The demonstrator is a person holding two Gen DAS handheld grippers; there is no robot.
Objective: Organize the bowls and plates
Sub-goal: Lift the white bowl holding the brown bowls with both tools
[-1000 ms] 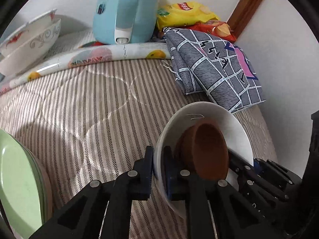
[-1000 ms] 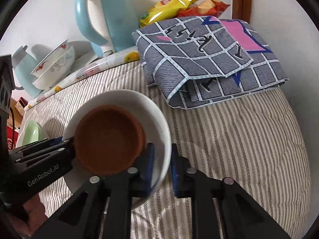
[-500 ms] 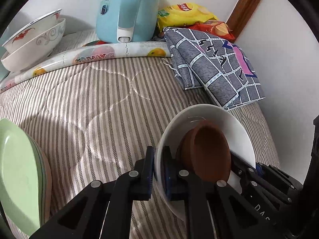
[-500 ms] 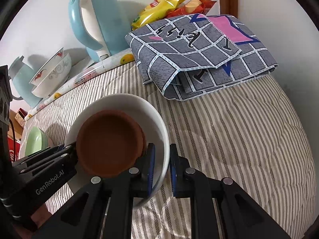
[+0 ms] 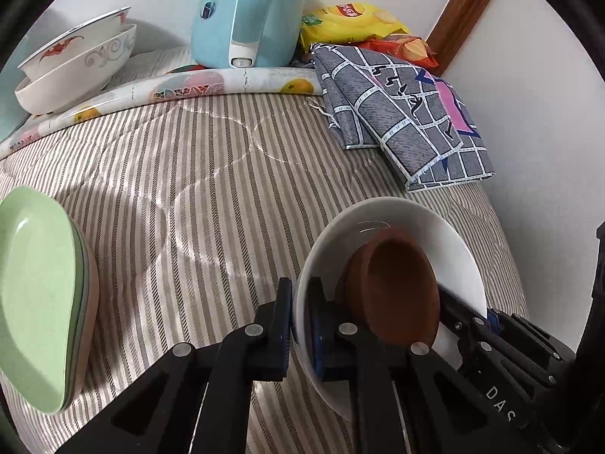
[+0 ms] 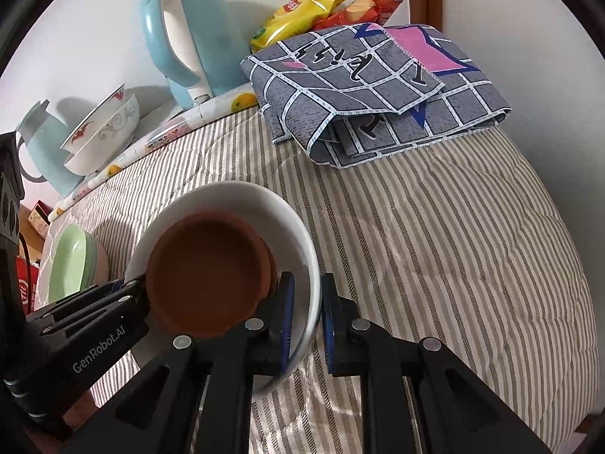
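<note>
Left wrist view shows the left tongs (image 5: 300,325) squeezed tight on the near rim of a white bowl (image 5: 408,223). 1 pad is inside the rim and 1 is outside. A brown bowl (image 5: 397,287) sits inside the white bowl. The right tongs (image 5: 487,321) come in from the right side and pinch the other edge of the same white bowl.

Right wrist view shows the right tongs (image 6: 306,317) closed on the rim of the white bowl (image 6: 291,234), with blue pads on both sides of the thin edge. The brown bowl (image 6: 208,276) fills most of the inside. The left tongs (image 6: 128,291) hold the bowl from the left. So both tongs carry the 2 bowls together, above a striped bed cover (image 6: 435,246), near its right side.

A stack of green plates (image 5: 38,280) lies on the bed cover at the left, well apart from the white bowl. At the back left, 2 painted bowls (image 5: 75,64) sit one inside the other, tipped a bit. A light blue kettle (image 5: 249,11) stands at the back on a fruit-print mat (image 5: 181,90). A folded grey checked cloth (image 5: 404,113) lies at the back right. Yellow and red snack bags (image 5: 355,19) lie behind the cloth, by the wall. In the right wrist view, a second pale blue jug (image 6: 41,151) stands at the far left, behind the painted bowls (image 6: 102,132).
</note>
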